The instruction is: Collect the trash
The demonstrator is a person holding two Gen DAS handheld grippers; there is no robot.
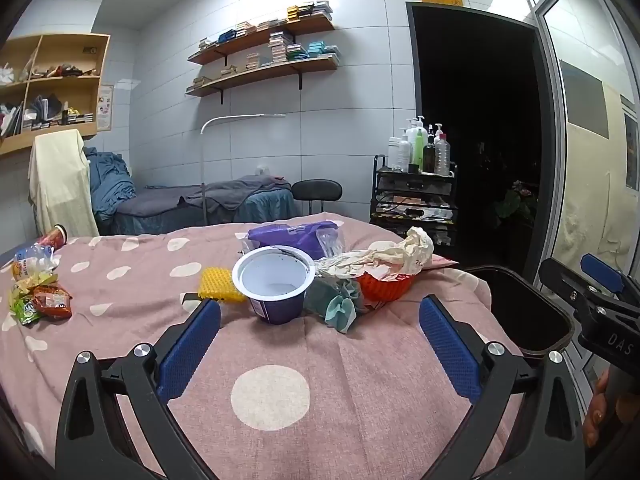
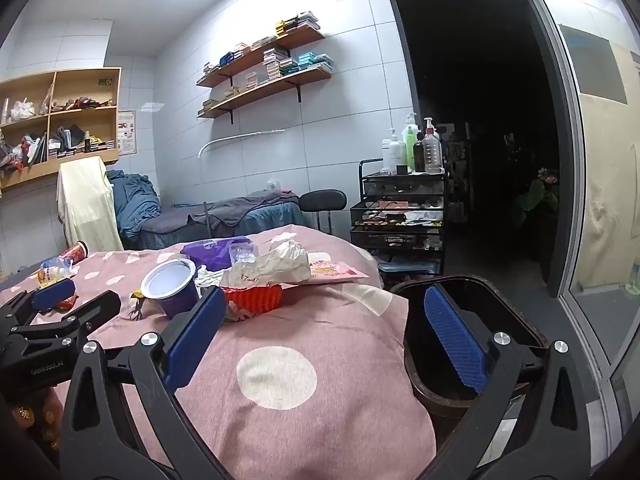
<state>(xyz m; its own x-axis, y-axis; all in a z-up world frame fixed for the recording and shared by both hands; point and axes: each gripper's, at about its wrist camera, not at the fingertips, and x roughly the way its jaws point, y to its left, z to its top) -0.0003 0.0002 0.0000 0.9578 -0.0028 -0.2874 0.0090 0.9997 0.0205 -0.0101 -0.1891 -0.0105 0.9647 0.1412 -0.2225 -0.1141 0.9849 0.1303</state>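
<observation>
Both tools wide, empty: left tool (image 1: 320,344), right tool (image 2: 324,340). Trash pile sits ahead of left tool on bed (image 1: 280,420): purple cup (image 1: 274,288), crumpled paper (image 1: 400,254). Bin (image 2: 500,312) under right tool's right finger. Risks: cup tips under a lopsided pinch; bedcloth gets snagged; loose paper misses bin.

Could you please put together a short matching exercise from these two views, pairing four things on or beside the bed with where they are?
Things:
1. purple cup
2. yellow sponge
3. snack wrappers
4. dark bin

Places:
A. near the bed's left edge
B. beside the bed, on its right
C. middle of the pink cover, upright
D. just left of the cup

Pairs: 1-C, 2-D, 3-A, 4-B
</observation>
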